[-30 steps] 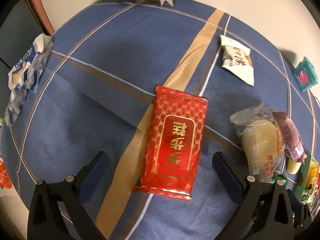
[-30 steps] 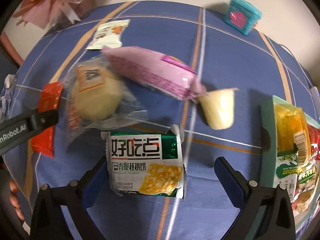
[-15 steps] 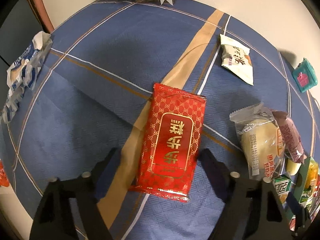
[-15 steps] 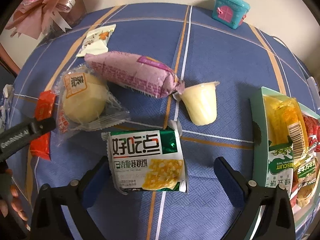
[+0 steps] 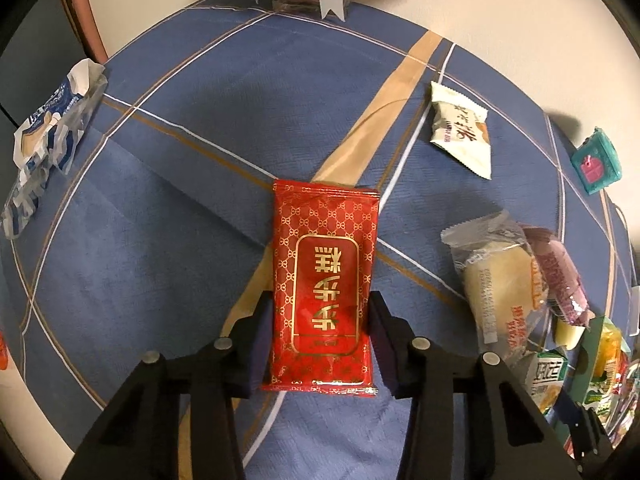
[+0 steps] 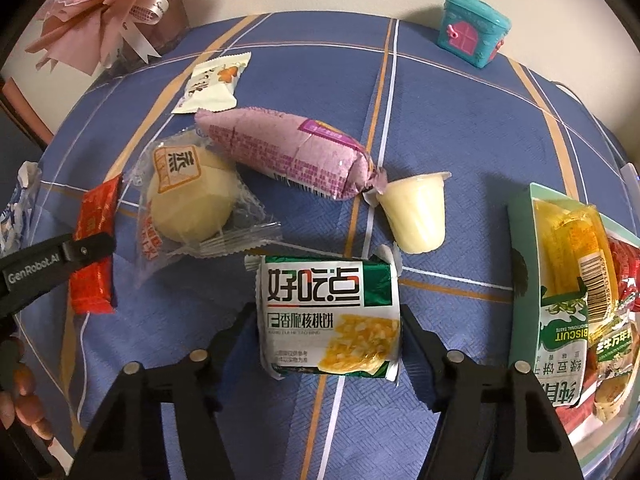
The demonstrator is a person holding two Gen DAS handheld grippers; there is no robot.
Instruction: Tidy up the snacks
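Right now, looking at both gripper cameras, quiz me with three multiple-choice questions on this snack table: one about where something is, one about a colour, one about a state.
1. Where does the teal toy house stand?
A. At the cloth's far edge
B. Inside the green box
C. On the pink packet

2. What colour is the packet between the left hand-held gripper fingers?
A. Green
B. Red
C. White

3. How does the yellow jelly cup sit?
A. Upright
B. Stacked on a packet
C. Tipped on its side

Answers: 1 A, it stands by the wall beyond the snacks. 2 B, the red packet has gold print. 3 C, its rim faces sideways.
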